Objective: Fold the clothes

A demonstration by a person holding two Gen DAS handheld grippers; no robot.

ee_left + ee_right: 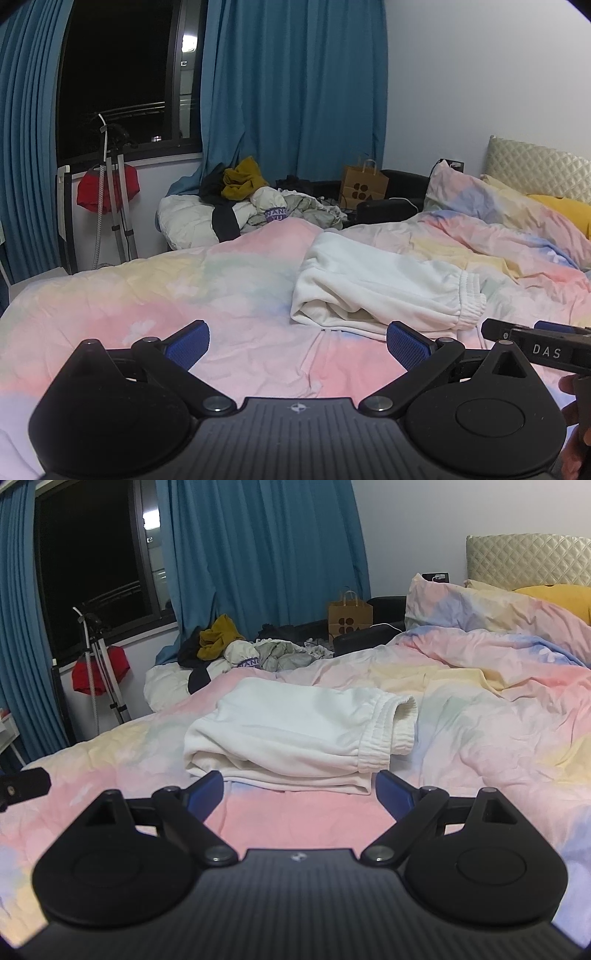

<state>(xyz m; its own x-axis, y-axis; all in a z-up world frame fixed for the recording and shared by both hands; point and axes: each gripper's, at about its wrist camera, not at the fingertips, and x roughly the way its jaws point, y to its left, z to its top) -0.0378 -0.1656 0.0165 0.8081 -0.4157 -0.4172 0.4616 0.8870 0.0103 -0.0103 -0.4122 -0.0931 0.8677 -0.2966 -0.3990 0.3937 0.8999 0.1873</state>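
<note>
White sweatpants (384, 288) lie folded in a flat stack on the pastel duvet (184, 291), elastic waistband to the right. They also show in the right wrist view (295, 731), just beyond my right gripper (301, 794), which is open and empty over the duvet (498, 720). My left gripper (297, 345) is open and empty, in front of and to the left of the sweatpants. The right gripper's body (546, 347) shows at the left view's right edge.
A pile of unfolded clothes (258, 206) with a mustard garment (242, 179) lies at the far side of the bed. A paper bag (364, 182), pillows (517, 206) and headboard (535, 166) are at the back right. A stand with a red garment (107, 188) is by the window.
</note>
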